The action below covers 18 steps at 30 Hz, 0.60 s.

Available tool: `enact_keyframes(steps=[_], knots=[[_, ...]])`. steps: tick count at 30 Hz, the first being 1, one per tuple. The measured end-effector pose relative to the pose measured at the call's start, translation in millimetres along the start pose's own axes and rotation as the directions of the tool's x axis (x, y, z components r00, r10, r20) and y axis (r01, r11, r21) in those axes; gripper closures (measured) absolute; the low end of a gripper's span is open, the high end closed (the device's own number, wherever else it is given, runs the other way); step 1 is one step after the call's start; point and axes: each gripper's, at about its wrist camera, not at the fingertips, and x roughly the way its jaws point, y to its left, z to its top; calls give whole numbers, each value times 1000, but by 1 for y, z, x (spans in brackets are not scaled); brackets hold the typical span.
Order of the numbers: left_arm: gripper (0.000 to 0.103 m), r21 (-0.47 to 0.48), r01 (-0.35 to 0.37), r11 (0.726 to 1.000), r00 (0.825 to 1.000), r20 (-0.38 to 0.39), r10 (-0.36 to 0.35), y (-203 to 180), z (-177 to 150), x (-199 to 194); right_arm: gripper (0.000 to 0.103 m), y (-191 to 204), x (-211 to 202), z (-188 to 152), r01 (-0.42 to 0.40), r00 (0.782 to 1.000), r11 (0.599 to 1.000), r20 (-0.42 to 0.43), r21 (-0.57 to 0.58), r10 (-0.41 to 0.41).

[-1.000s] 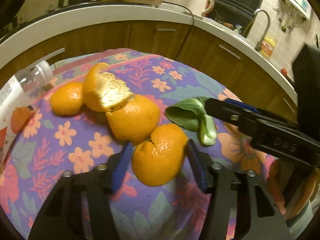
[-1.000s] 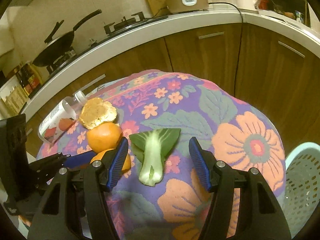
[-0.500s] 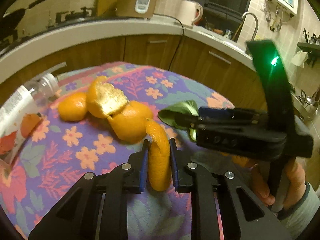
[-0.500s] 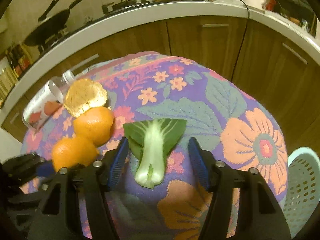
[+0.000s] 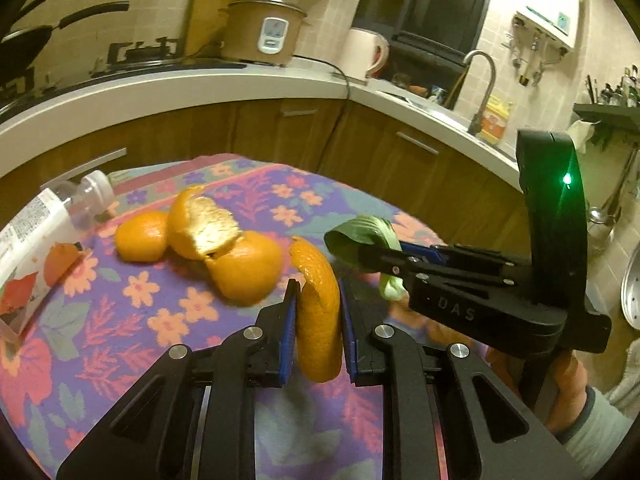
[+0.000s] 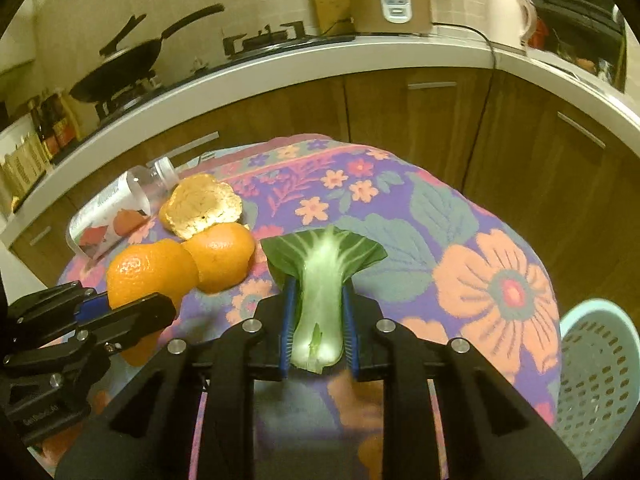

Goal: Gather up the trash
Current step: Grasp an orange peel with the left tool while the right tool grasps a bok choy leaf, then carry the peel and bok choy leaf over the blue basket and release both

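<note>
On my left gripper [image 5: 318, 320]: one curled strip of orange peel [image 5: 320, 312], clamped upright between the blue pads and lifted clear of the floral tablecloth [image 5: 168, 320]. On my right gripper [image 6: 318, 320]: one bok choy leaf [image 6: 320, 280], pale stalk squeezed between the pads, dark green blade fanning out above the fingertips; the jaws have come fully together on it. From the left camera I see the same leaf at the tip of the right gripper, with the person's hand [image 5: 568, 376] gripping the handle below. On the cloth: a cluster of orange peels [image 5: 216, 240], one piece turned pith-up, the others skin-up, all touching one another, just beyond my left fingers. Beside them at the table's far left edge: one plastic bottle [image 5: 44, 224] lying on its side, cap pointing away. By the table's right edge, lower down: a pale green perforated basket [image 6: 596, 368]. Behind: counter with rice cooker [image 5: 264, 32], kettle [image 5: 366, 54], and a pan [image 6: 120, 64] on the stove.
</note>
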Motion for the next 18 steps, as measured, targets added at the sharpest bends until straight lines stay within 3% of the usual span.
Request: enact_keyframes(steps=[8, 18], knots=[[85, 39, 64, 997, 998, -11, -63, -33, -5, -5, 85, -38, -56, -27, 79, 995, 995, 52, 55, -81], [85, 137, 168, 976, 985, -68, -160, -119, -4, 16, 85, -110, -128, -60, 179, 974, 971, 112, 155, -198]])
